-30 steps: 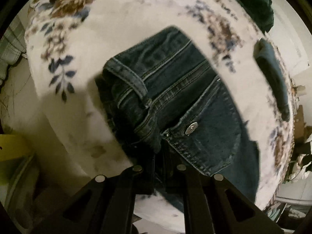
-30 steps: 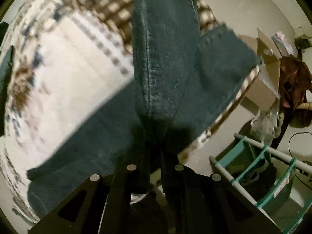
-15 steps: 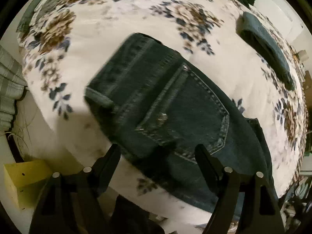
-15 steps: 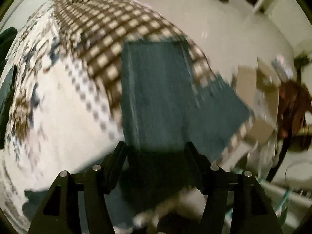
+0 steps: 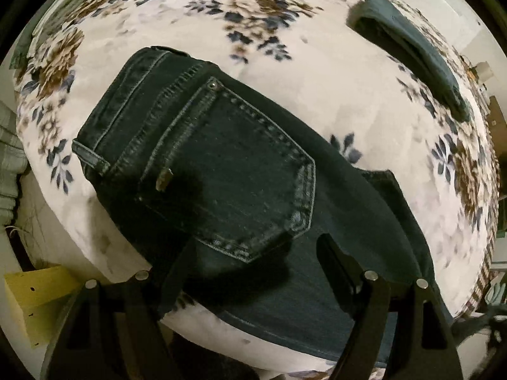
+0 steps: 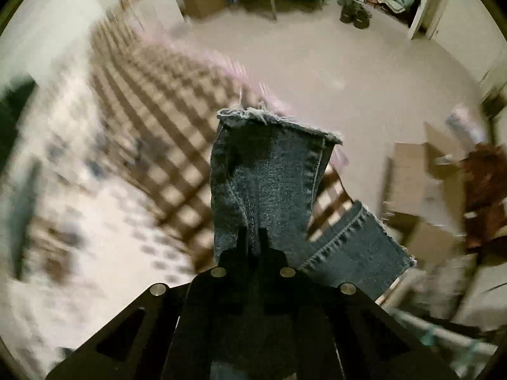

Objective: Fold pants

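Observation:
Dark blue jeans (image 5: 221, 164) lie on a floral bedspread (image 5: 317, 63), waistband at the upper left, back pocket facing up. My left gripper (image 5: 256, 243) is open just above the seat of the jeans, holding nothing. In the right wrist view my right gripper (image 6: 252, 234) is shut on a jeans leg (image 6: 269, 183) near its frayed hem, lifted above the checked blanket (image 6: 164, 120). The other leg's hem (image 6: 358, 250) hangs lower right.
A folded grey-green garment (image 5: 412, 50) lies at the far right of the bed. A yellow box (image 5: 35, 300) sits below the bed's left edge. Cardboard boxes (image 6: 421, 196) and a teal rack (image 6: 443, 332) stand on the floor at the right.
My left gripper let go of the waistband and opened; the jeans now lie flat. My right gripper opened, moved down the leg and shut near the hem, lifting it.

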The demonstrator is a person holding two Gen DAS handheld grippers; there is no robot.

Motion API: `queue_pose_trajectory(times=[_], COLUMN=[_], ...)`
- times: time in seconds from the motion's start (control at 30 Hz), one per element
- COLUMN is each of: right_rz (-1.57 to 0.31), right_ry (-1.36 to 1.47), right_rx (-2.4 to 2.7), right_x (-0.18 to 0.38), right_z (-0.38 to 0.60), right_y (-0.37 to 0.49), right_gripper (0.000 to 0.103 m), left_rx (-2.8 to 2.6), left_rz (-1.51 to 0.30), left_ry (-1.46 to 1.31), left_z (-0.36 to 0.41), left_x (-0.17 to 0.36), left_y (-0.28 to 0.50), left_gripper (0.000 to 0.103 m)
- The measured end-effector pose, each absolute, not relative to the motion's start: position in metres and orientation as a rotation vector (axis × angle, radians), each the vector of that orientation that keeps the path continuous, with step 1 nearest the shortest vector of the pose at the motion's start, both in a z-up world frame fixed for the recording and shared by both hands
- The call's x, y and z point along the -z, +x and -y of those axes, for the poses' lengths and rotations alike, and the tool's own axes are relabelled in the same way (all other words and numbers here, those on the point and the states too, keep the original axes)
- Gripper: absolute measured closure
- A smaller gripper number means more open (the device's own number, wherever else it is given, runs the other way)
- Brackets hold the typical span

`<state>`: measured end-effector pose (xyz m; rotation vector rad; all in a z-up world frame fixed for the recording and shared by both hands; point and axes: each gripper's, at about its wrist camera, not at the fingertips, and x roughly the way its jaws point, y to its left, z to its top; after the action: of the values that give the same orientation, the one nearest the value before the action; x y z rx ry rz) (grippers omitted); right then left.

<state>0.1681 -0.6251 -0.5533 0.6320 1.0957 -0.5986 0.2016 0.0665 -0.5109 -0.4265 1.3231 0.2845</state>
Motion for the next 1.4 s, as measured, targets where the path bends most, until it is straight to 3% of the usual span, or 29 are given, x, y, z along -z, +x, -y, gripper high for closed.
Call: queue_pose_trajectory(times=[0.1,0.23,0.33,0.47,0.5,0.73,0.97,1.07,1.2,1.33,1.4], right_rz=[-0.894,-0.781,-0.844,-1.112,-1.108,-0.988,-1.218,-1.211,-1.15,-1.207,-1.289], right_ry=[0.763,0.832,0.926,0.954,0.995,1.221,1.168,1.087,0.976,1.089,1.082], right_rx=[0.516,0.487,0.503,0.638,0.65,0.555,0.44,0.523,0.704,0.555,0.454], right_x=[0.505,0.494,0.541,0.635,0.642,0.637,0.676,0.677,0.642,0.638,0.636], right_z=[0.64,0.657,0.672,0.702,0.705,0.686,0.619,0.606,0.627,0.643,0.622], right_y=[0.126,0.078,0.061,0.029,0.02,0.009,0.059,0.064,0.056,0.058,0.069], right_gripper=[0.098,0.098,0.098,0.092,0.092,0.091,0.091,0.103,0.103,0.102,0.095], left_rx=[-0.285,-0.28,-0.278,-0.269,-0.265,-0.272,-0.3,-0.337,-0.351,-0.347,-0.349], left_rz=[-1.321,-1.331,-1.343,-1.376,-1.384,-1.395,-1.399,-1.402,-1.386,-1.365,-1.354], left_ry=[-0.416,-0.397,-0.393,-0.389,-0.385,-0.376,-0.408,-0.467,-0.552,-0.621,-0.656], left_z=[-0.06,-0.052,-0.049,-0.046,-0.045,-0.04,-0.056,-0.078,-0.105,-0.132,-0.145], left_x=[0.512,0.517,0.522,0.532,0.535,0.543,0.549,0.556,0.556,0.554,0.554], left_y=[0.2,0.199,0.197,0.189,0.191,0.185,0.167,0.16,0.15,0.14,0.143], left_gripper=[0.026,0.026,0.026,0.026,0.026,0.026,0.026,0.026,0.026,0.026,0.026])
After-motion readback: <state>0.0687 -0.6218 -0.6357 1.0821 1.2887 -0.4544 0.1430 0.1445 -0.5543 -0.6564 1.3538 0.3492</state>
